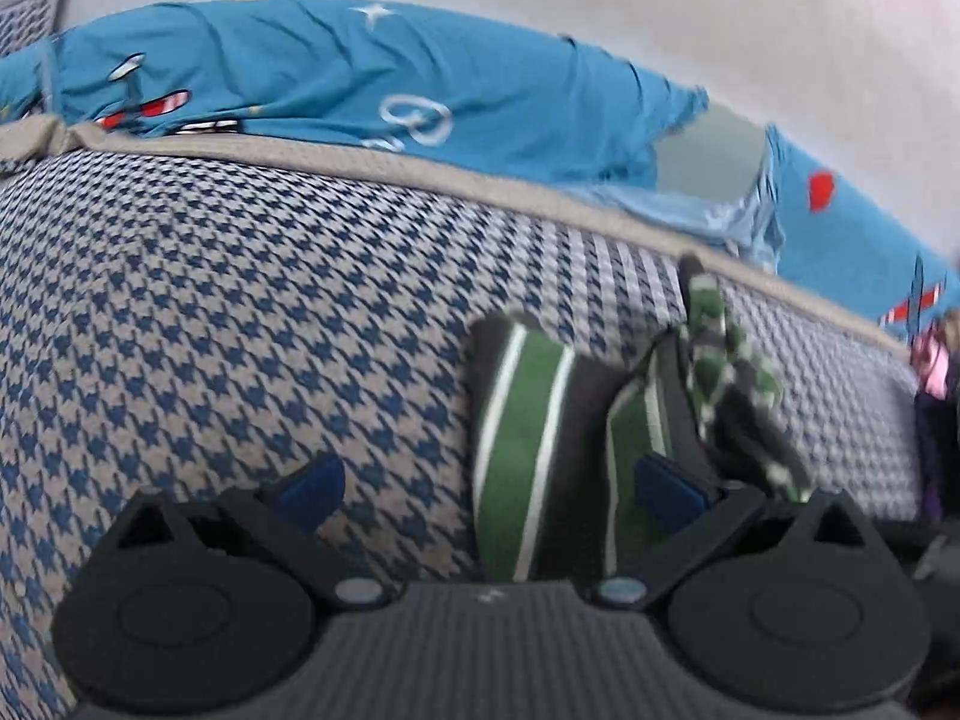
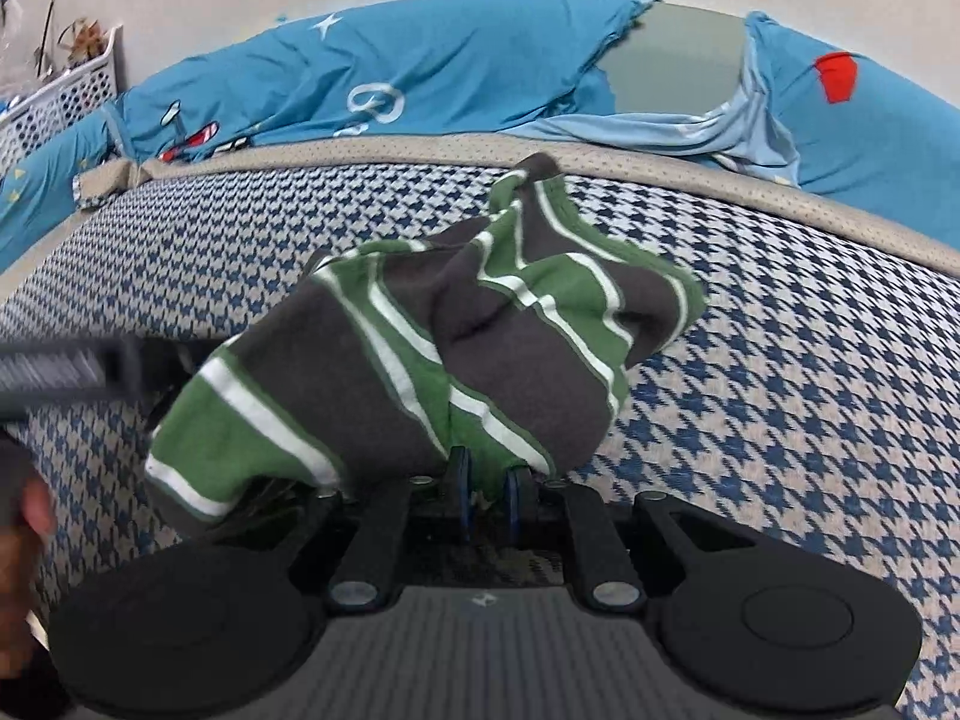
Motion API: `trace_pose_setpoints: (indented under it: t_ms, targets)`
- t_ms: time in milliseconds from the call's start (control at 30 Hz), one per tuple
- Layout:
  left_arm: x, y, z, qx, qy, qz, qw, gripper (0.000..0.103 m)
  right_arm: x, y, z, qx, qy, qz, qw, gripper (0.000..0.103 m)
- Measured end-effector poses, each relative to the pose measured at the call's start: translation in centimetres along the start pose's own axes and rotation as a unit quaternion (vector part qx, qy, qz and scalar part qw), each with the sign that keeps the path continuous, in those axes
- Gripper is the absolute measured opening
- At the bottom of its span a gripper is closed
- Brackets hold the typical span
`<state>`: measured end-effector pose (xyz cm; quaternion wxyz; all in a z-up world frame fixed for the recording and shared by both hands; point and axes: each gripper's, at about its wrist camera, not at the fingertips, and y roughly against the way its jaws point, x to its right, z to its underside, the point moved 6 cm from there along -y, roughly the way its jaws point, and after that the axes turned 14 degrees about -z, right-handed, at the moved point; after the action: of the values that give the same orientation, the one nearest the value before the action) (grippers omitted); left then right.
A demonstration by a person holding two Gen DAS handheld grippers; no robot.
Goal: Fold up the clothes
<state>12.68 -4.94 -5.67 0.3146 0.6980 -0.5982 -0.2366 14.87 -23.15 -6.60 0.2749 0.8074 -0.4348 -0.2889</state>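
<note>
Striped knit fabric, dark grey with green and white bands, made up the garment (image 2: 432,330), which lay bunched on the houndstooth mattress (image 2: 780,360) toward the side nearest the person, well short of the far edge where a blue printed sheet (image 2: 450,60) was rumpled along the wall. What kind of garment it was could not be told from the heap.

The right tongs (image 2: 487,489) were pinched shut on a fold of the garment's near edge, cloth showing between the blue pads. The left tongs (image 1: 486,483) stood wide apart; the garment (image 1: 528,420) lay between the blue pads, gripped by neither. A white lattice basket (image 2: 66,96) stood off the bed's far left corner.

By its look, the knit would be light, limp and a little clingy: it should drape and sag from any single hold and stretch if tugged. Taking a hem or seam corner with each pair of tongs, well apart, would likely spread it flat; pinching mid-panel would probably only gather it again.
</note>
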Motion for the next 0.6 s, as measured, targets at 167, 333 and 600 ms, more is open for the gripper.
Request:
trace_pose_setpoints:
  t_ms: [167, 333, 600]
  targets:
    - [1.0, -0.5, 1.2, -0.013, -0.02, 0.002, 0.9997, 0.103, 1.1, 2.3, -0.7, 0.015, -0.002, 0.008, 1.0, 0.013]
    - [1.6, -1.0, 2.1, -0.022, -0.044, -0.007, 0.9987, 0.103, 2.4, 4.4, -1.9, 0.042, -0.029, 0.005, 0.999, 0.016]
    - [2.8, -1.6, 3.4, -0.026, -0.081, -0.019, 0.9962, 0.103, 2.5, 5.6, -4.0, 0.095, -0.058, -0.028, 0.993, 0.024]
